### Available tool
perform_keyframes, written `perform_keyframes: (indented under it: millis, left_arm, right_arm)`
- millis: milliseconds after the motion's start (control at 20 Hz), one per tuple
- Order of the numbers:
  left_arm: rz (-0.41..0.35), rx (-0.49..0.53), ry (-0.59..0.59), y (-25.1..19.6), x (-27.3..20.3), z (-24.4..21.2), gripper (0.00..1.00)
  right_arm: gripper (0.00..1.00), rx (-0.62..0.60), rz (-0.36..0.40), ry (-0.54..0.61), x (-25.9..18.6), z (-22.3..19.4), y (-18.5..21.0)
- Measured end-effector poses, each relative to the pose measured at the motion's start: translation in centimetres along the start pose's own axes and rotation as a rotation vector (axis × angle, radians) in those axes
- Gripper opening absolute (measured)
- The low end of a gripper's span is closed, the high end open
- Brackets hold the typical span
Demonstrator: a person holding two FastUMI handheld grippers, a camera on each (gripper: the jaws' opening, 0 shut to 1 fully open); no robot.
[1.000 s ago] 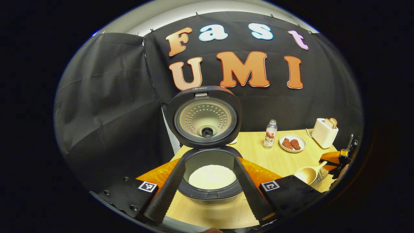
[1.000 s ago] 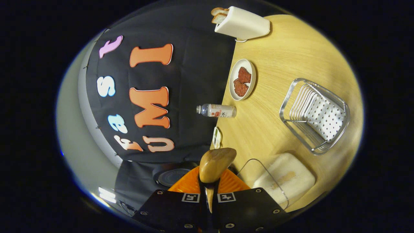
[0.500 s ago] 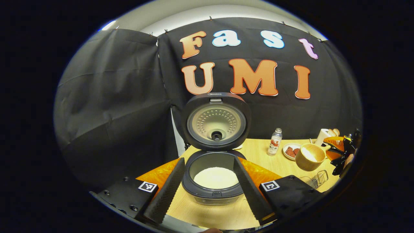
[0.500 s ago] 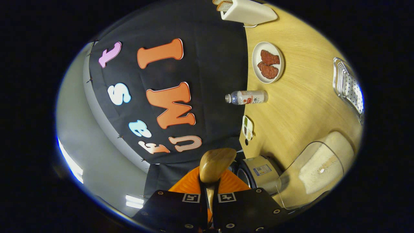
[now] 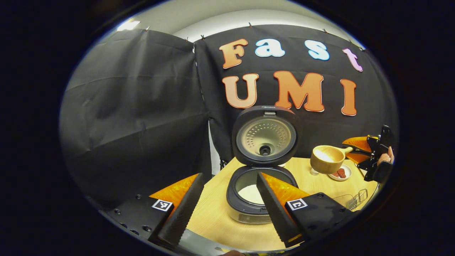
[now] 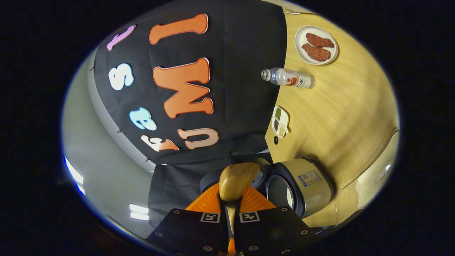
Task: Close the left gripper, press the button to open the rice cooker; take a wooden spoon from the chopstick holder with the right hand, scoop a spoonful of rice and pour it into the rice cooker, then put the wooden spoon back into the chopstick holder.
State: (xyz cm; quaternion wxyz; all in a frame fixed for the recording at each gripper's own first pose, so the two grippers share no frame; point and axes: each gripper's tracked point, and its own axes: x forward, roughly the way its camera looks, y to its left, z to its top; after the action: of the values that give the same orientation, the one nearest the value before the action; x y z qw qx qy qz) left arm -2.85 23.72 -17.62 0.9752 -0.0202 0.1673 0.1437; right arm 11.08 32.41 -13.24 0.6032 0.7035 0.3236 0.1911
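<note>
Holding the wooden spoon [image 5: 328, 158] by its handle, the right hand-held gripper [image 5: 369, 154] sits at the far right of the left gripper view, w/ a bit of a hand [image 5: 389, 156] behind it. Spoon bowl is upright, pale rice inside, hanging in the air above the table [image 5: 213, 220], right of the rice cooker [image 5: 257, 193] and apart from it. In the right gripper view the same spoon [image 6: 236, 179] runs up between that gripper's two fingers, both pressed tight on the handle, bowl's back facing the camera; scene is rolled sideways there.

Left hand-held gripper [image 5: 227, 209]: fingers spread wide apart, nothing between them, low over the table's near edge. Cooker shows between and behind the finger tips, not touching.

Cooker lid [image 5: 265, 137] stands fully up, metal inner plate w/ dimples facing forward. Pot below has white rice [image 5: 250, 193] in the bottom. Right gripper view shows the cooker [image 6: 302, 185] from its side/back, just right of the spoon bowl.

Also on the table: plate w/ two reddish-brown pieces [image 6: 316, 44], small bottle [image 6: 288, 78] standing near the wall, small dish [image 6: 279, 121] w/ green and brown bits by the back edge. Wire rack [image 5: 355, 201] low right in the left gripper view, partly cut off.
</note>
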Motion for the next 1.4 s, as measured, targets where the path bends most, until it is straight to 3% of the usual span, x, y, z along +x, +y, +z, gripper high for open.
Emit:
perform_keyframes:
  millis: [100, 400, 650, 1050, 1400]
  left_arm:
    - [0.029, -0.009, 0.022, 1.6, 0.1, -1.3, 1.00]
    - [0.092, -0.048, 0.053, 5.4, 1.0, -2.7, 0.96]
    - [0.111, -0.050, 0.085, 6.7, 1.7, -3.6, 1.00]
    - [0.077, -0.010, 0.108, 6.7, 3.0, -4.2, 1.00]
    - [0.076, -0.015, 0.128, 6.9, 3.6, -4.5, 0.97]
  right_arm:
    - [0.05, -0.029, -0.016, 0.026, 2.1, -1.4, 0.3]
    - [0.05, -0.223, -0.111, 0.056, 7.8, -4.0, -0.7]
    - [0.05, -0.358, -0.122, 0.075, 10.2, -5.7, -0.2]
    - [0.06, -0.869, -0.171, 0.006, 11.8, -6.5, 1.3]
    - [0.06, -1.113, -0.111, -0.030, 12.0, -7.9, 4.5]
